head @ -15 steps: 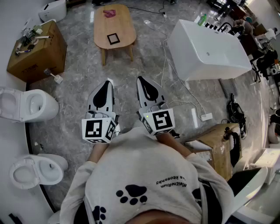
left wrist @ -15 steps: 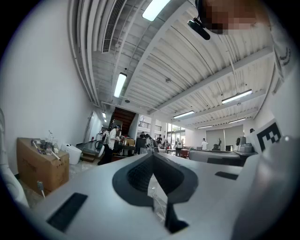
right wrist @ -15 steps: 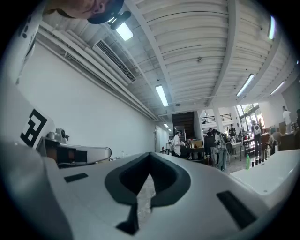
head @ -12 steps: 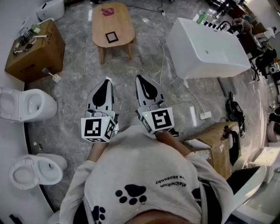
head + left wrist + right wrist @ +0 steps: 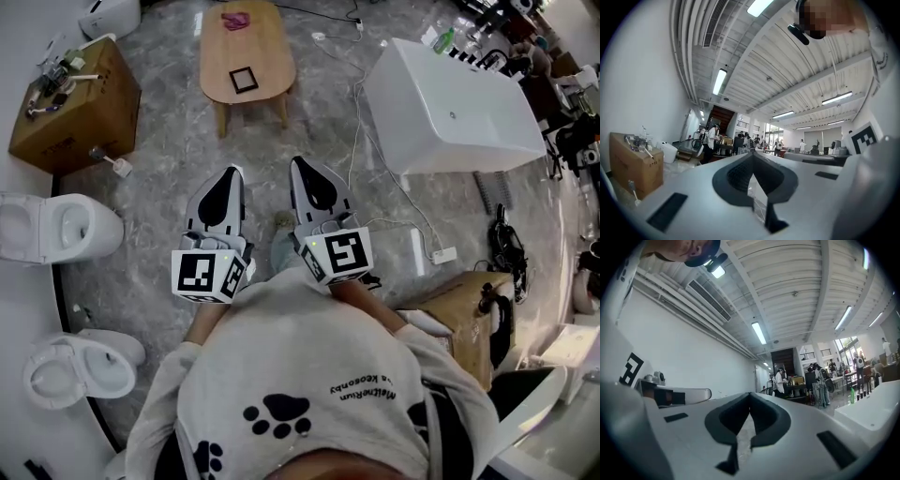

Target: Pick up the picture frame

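A small black picture frame (image 5: 243,80) lies flat on an oval wooden table (image 5: 267,47) at the far top of the head view. My left gripper (image 5: 231,173) and right gripper (image 5: 298,165) are held level side by side over the grey floor, well short of the table. Both are shut with nothing between their jaws. In the left gripper view the jaws meet at the left gripper (image 5: 752,154); in the right gripper view they meet at the right gripper (image 5: 750,394). The frame is hidden in both gripper views.
A pink object (image 5: 236,19) lies on the table's far end. A white bathtub (image 5: 450,108) stands right, a cardboard box (image 5: 70,103) and two toilets (image 5: 56,225) left. Cables (image 5: 375,159) run over the floor ahead; another box (image 5: 464,305) sits at my right.
The view has shifted slightly: the table and the frame sit a little higher and farther. Both grippers keep their pose, shut and side by side.
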`<state>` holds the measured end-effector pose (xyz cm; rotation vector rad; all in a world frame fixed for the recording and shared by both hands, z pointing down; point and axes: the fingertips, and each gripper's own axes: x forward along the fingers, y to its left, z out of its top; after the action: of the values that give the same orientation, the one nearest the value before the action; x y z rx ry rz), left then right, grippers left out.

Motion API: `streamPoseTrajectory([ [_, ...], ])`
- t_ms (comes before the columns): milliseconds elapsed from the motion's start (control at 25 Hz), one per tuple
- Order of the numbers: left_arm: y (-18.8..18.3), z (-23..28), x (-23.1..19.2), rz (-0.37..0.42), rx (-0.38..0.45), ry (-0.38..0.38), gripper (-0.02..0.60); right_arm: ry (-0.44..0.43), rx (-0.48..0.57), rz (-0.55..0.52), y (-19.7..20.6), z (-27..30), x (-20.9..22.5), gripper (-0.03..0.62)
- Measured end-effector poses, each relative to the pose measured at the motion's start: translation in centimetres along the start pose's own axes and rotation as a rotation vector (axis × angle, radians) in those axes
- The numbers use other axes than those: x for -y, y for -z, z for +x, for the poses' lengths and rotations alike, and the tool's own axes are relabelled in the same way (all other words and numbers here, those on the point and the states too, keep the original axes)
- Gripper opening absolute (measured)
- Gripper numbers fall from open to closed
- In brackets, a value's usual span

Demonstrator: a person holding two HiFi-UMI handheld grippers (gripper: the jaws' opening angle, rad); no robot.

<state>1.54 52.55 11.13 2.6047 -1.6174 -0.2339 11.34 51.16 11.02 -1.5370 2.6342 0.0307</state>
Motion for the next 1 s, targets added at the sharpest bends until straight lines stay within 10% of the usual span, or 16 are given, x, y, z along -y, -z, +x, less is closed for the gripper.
streamPoseTrajectory([
  [1000,-0.3,22.7,-9.2,0.019,0.011,-0.142,0.008,-0.143,0.015,0.010,-0.2,21.8,15.2,0.009],
])
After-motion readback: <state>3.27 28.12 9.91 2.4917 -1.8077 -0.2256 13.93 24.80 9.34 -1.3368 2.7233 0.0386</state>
